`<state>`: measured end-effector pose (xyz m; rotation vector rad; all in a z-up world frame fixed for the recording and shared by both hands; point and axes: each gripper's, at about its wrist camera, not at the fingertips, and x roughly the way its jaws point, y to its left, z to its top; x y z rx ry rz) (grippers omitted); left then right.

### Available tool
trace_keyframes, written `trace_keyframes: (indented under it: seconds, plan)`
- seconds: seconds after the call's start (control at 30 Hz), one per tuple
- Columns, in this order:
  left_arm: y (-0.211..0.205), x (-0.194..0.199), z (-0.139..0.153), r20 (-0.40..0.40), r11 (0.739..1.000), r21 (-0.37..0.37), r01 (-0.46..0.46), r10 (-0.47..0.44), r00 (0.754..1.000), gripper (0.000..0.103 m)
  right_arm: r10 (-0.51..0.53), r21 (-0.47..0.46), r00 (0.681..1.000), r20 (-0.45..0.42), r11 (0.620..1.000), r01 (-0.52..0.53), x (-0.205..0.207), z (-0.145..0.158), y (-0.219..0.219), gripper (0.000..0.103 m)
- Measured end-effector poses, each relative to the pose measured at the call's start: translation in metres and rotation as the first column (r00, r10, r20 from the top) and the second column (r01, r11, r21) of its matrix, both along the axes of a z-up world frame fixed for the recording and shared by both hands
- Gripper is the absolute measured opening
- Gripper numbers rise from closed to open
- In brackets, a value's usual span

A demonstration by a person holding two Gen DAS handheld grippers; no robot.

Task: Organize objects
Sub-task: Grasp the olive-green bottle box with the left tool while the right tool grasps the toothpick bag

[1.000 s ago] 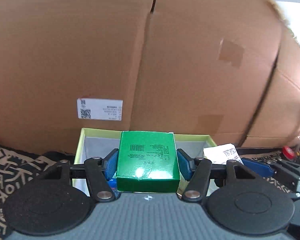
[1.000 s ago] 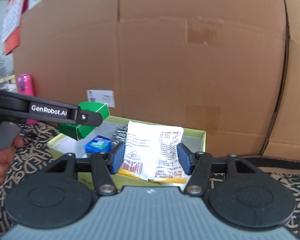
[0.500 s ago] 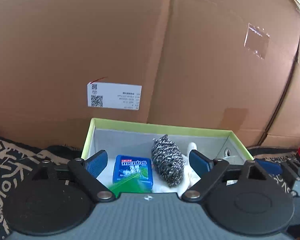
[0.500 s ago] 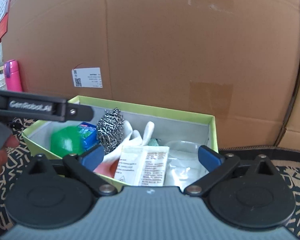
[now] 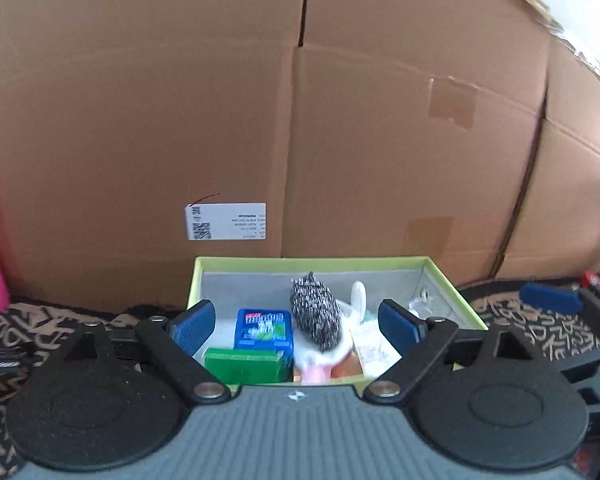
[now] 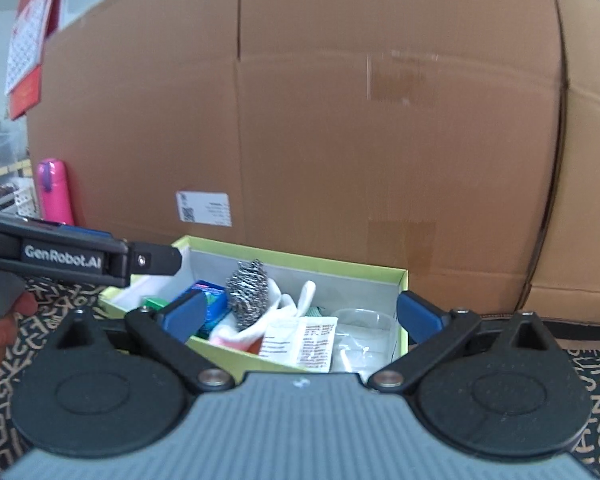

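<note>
Ahead of both grippers sits the tray (image 5: 440, 276), its long axis crosswise; left gripper (image 5: 296, 326) and right gripper (image 6: 300, 312) gape empty, the left nearer the green box (image 5: 244, 364)

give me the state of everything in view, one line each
left claw: open, nothing between its pads
right claw: open, holding nothing
tray: open top, on the patterned cloth, partly filled
green box: lying in the tray's near left corner
blue mint pack: lying flat behind the green box
steel scourer: resting on the white glove
white glove: crumpled in the tray
paper packet: leaning on the near wall
pink bottle: upright, capped
</note>
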<state>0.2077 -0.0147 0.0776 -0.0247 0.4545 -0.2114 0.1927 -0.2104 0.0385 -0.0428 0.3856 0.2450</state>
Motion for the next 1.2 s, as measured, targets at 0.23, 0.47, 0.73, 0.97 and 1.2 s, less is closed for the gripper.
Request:
trace_keyframes:
  seconds: [0.23,0.47,0.73,0.97,1.2]
  plan:
    - [0.002,-0.058,-0.012,0.009,0.999,-0.008,0.042,-0.042,0.999,0.092,0.021,0.051,1.000,0.021,0.998,-0.022,-0.063,0.001,-0.012,0.103]
    - [0.003,-0.082,-0.052,-0.043,0.997,-0.031,0.070,-0.071,0.997,0.092,0.010,0.086,1.000,-0.018,0.996,-0.008,-0.114,-0.029,-0.019,0.103]
    - [-0.001,-0.065,-0.103,-0.138,0.991,-0.045,0.125,-0.130,0.982,0.074,-0.015,-0.005,0.994,-0.111,1.000,0.014,-0.137,-0.073,-0.018,0.103]
    - [-0.006,-0.043,-0.118,-0.182,0.986,-0.065,0.152,-0.161,0.970,0.070,-0.051,-0.075,0.989,-0.136,0.996,0.041,-0.118,-0.086,-0.020,0.075]
    - [-0.002,-0.039,-0.122,-0.237,0.970,-0.129,0.206,-0.232,0.943,0.023,0.007,-0.121,0.992,-0.125,0.992,-0.022,-0.121,-0.084,-0.014,0.005]
